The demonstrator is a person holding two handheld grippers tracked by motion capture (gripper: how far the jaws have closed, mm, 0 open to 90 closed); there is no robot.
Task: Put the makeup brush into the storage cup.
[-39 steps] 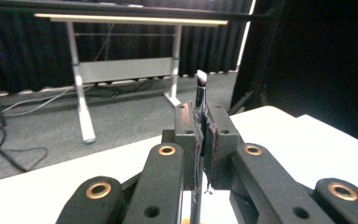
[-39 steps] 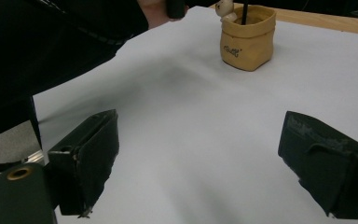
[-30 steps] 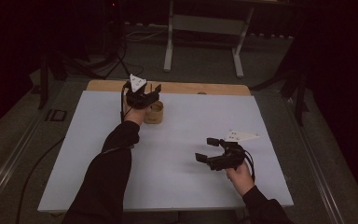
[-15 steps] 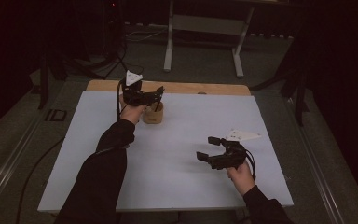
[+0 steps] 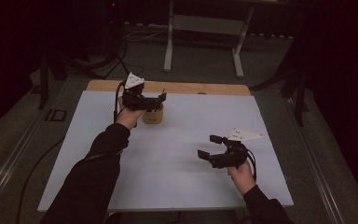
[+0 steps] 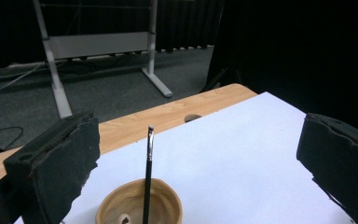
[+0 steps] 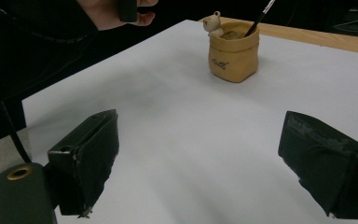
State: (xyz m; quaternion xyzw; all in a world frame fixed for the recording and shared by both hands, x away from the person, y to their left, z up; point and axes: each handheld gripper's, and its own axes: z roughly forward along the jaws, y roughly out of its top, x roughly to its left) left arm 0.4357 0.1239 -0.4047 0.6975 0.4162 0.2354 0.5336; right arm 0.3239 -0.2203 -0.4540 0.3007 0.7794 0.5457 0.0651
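A: Where does the brush (image 6: 148,177) sit from the left claw (image 5: 150,101)?

B: Just below and ahead of it, standing in the little tan pot (image 5: 152,115). In the left gripper view the brush rises nearly upright between the two black jaws, touching neither; its tip reaches about level with the tops of the jaws. That claw has just been opening and now stands spread wide, with nothing pinched.

A: And its long axis?

B: Close to vertical, leaning slightly; the right gripper view shows it tilting out over the pot's rim (image 7: 260,19). So any re-grip would have to come from above, with the jaws either side of the handle.

A: The other hand?

B: The right claw (image 5: 210,145) is also spread and holds nothing. It hangs low over the white worktop (image 5: 191,186), well apart from the pot, which lies far ahead of its jaws. The left hand is plainly the nearer one; I judge the brush has been dropped in and released.
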